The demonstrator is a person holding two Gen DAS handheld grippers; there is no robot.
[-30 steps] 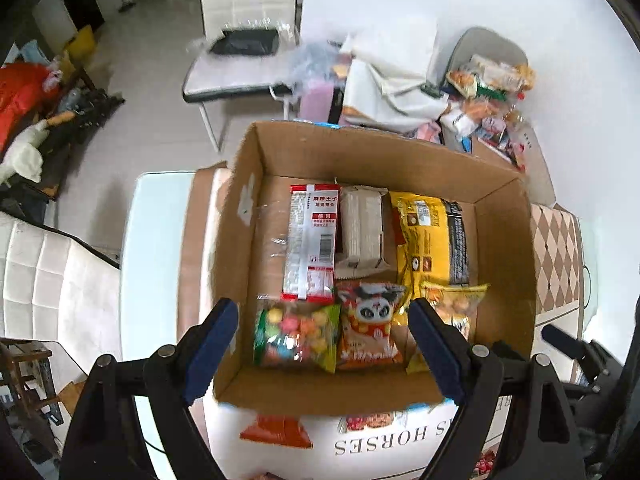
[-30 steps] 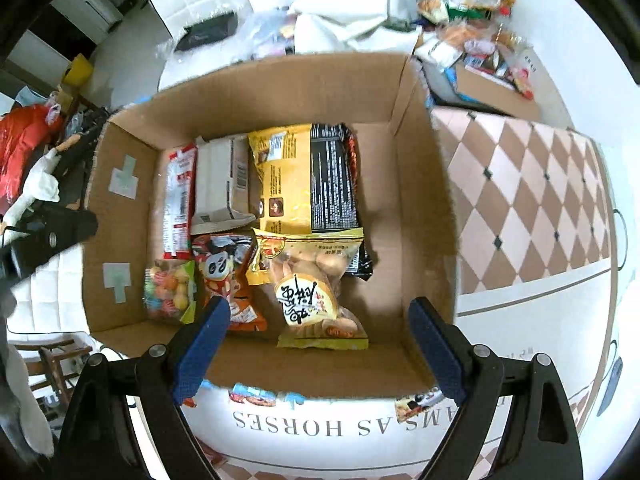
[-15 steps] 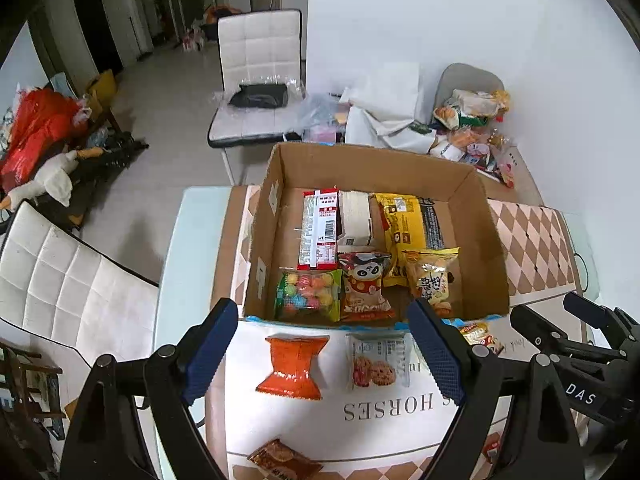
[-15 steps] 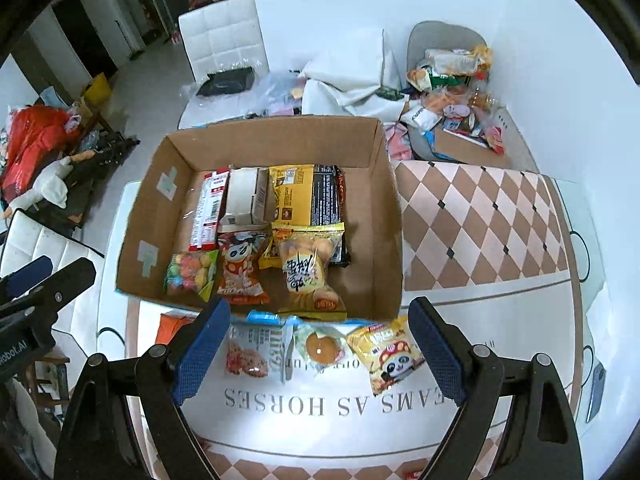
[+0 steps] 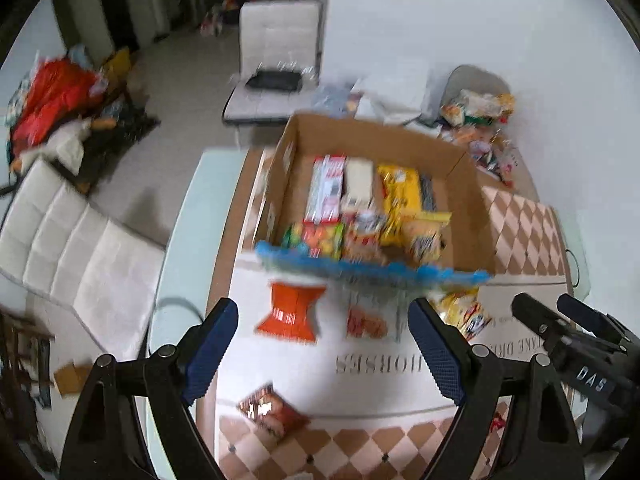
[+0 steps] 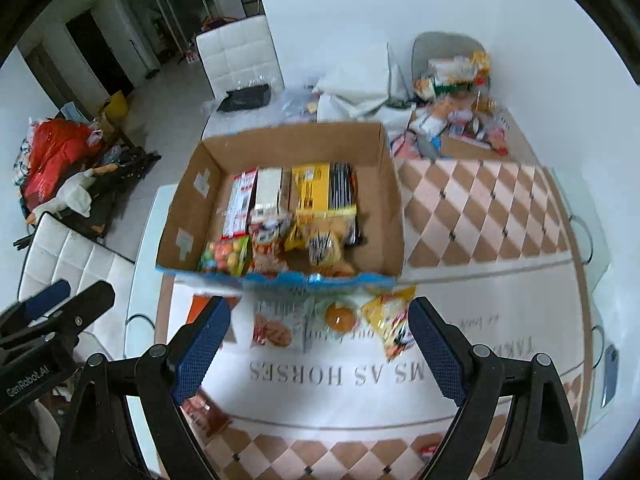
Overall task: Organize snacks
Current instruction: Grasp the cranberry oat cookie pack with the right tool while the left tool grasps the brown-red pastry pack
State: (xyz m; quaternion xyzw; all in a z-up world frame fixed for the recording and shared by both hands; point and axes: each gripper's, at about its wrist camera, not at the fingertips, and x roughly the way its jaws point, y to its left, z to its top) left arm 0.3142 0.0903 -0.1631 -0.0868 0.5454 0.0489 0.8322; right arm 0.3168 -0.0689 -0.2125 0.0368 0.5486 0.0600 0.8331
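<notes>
- Cardboard box (image 6: pixel 280 208), open-topped with a blue-printed front edge, sat on the table (image 6: pixel 480 216) over a checked brown-and-white cloth.
- Packed inside in rows: a red-and-white packet (image 6: pixel 240 200), a pale carton (image 6: pixel 269 190), a yellow-and-black bag (image 6: pixel 320 190) toward the back; a packet of coloured sweets (image 6: pixel 224 256) and further bags at the front, blurred.
- Lay loose on the cloth just in front of the box: an orange packet (image 5: pixel 291 312), a biscuit packet (image 6: pixel 276 326), a round orange snack (image 6: pixel 339 317), a yellow bag (image 6: pixel 390 320).
- Nearer the cameras, a dark red packet (image 5: pixel 272 410), apart from the others.
- Left gripper (image 5: pixel 322 352) held above the cloth short of the box, blue pads (image 5: pixel 212 344) spread wide, nothing between them.
- Right gripper (image 6: pixel 318 350) likewise raised over the loose packets, jaws wide apart and empty; seen from the left view at the right edge.
- Left view motion-blurred; printed labels unreadable.
</notes>
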